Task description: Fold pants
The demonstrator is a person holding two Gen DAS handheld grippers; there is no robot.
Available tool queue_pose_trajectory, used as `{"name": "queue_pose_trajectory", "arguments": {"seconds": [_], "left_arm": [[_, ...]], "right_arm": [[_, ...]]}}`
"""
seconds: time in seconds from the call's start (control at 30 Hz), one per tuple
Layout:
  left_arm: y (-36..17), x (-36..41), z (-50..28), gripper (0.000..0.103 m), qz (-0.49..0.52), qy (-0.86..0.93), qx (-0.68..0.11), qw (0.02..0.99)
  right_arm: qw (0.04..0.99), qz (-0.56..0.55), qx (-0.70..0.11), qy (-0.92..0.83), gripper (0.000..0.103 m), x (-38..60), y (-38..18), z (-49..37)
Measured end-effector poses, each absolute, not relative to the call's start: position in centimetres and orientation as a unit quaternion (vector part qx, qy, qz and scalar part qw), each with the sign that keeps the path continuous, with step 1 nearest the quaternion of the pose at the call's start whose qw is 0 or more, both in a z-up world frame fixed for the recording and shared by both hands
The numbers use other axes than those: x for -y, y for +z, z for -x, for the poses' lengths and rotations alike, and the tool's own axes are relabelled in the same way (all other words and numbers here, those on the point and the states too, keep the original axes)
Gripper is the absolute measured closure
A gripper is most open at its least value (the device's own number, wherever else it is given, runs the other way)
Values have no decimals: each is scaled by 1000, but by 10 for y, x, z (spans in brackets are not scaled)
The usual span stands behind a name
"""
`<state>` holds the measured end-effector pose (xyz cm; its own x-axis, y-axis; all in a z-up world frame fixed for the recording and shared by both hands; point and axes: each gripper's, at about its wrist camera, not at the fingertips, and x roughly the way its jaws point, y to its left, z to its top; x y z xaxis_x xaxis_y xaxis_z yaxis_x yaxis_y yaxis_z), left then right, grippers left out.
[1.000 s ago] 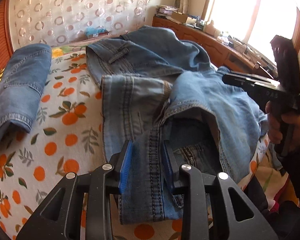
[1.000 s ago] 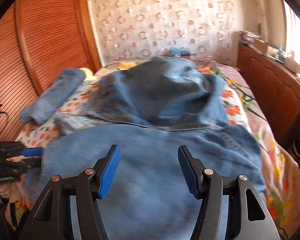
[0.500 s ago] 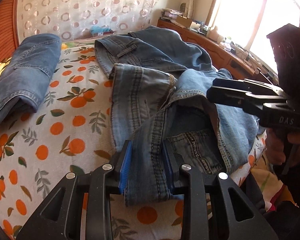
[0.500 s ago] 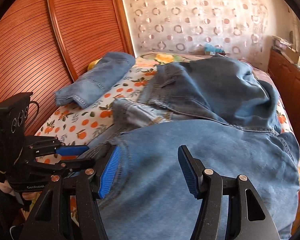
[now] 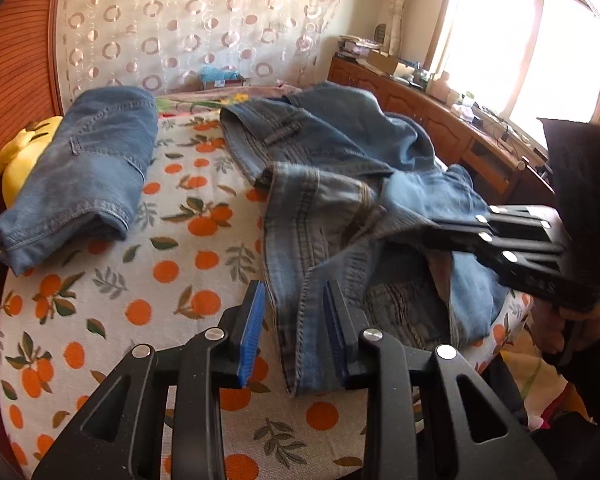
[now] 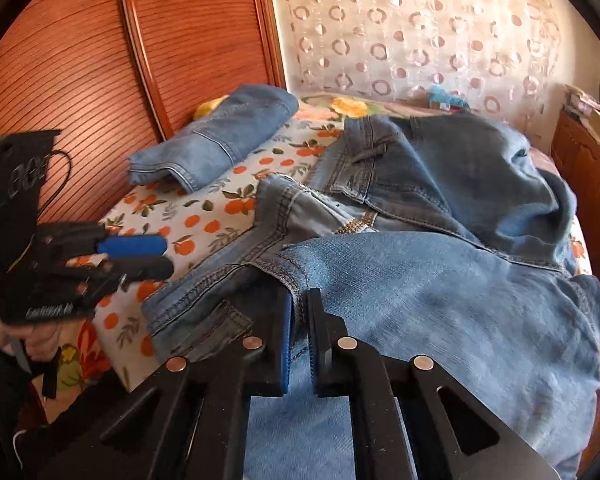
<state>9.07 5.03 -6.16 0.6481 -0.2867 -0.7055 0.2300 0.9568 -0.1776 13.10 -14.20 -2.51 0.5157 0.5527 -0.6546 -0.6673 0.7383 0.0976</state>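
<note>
Pants lie crumpled on bed, waistband end near the front edge, legs heaped toward far side. A hem/waist strip hangs between the left gripper jaws; jaws part-way closed w/ denim between them, but cannot tell if the pads actually press on it.

Change: right gripper stood wide open over the cloth a sec ago; now its jaws are clamped tight on a seamed edge of the pants, fabric pinched in the narrow slot. From the left view it reaches in from the right side, tips buried in denim.

Meaning (judgement): both ends of the waistband prob. secured, so next is lift + spread flat before first fold. Fold itself not yet begun.

Beyond left jaws, far left: folded jeans already stacked, beside a yellow toy. Dresser under the window.
</note>
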Motion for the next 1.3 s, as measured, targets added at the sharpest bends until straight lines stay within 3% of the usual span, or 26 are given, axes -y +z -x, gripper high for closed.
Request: {"name": "queue_pose_trajectory", "arguments": {"seconds": [0.37,0.87,1.13,1.3], "left_arm": [[-34,-22,-107,72,18,-173,-371,912],[-67,20,-119,72,22,-211,-412,886],[-71,27,-108,72,32,-210,-413,886],[-74,30,-104,72,35,-213,-414,884]], "right_arm": [[860,49,-366,351,99,201,-36,-87],[854,23,-391,343,99,214,-51,-90],[880,9,-368,300,99,236,-30,-96],[895,24,-345,280,89,224,-13,-115]]}}
